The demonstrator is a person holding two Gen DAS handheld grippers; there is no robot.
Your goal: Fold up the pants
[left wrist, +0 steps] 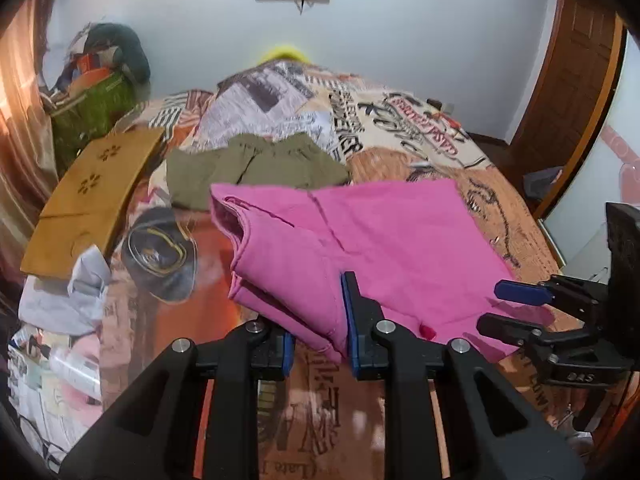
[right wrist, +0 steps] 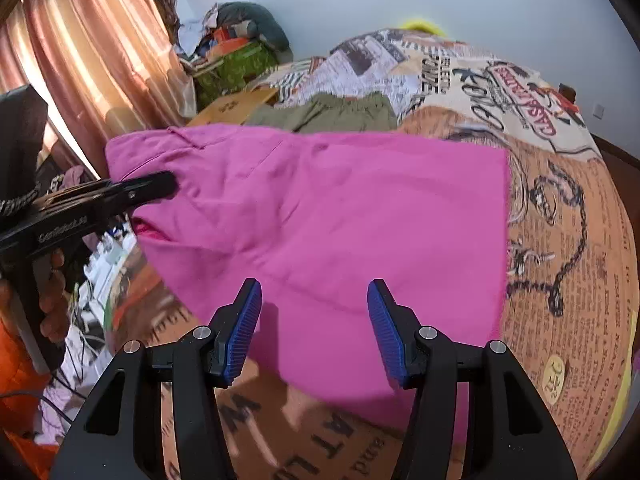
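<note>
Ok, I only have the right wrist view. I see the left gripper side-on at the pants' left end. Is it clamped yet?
Observer: Not clamped. In the left wrist view the left gripper shows a gap between its fingers, with the edge of the pink pants running into it. One finger is on top and the other is partly hidden under the fabric.
Operator: Is that end one layer?
Observer: No, stacked layers show at that edge, so it is already folded over.
Operator: Is anything lying beside it?
Observer: Yes, a dark cap lies on the bed, apart from the pants.
</note>
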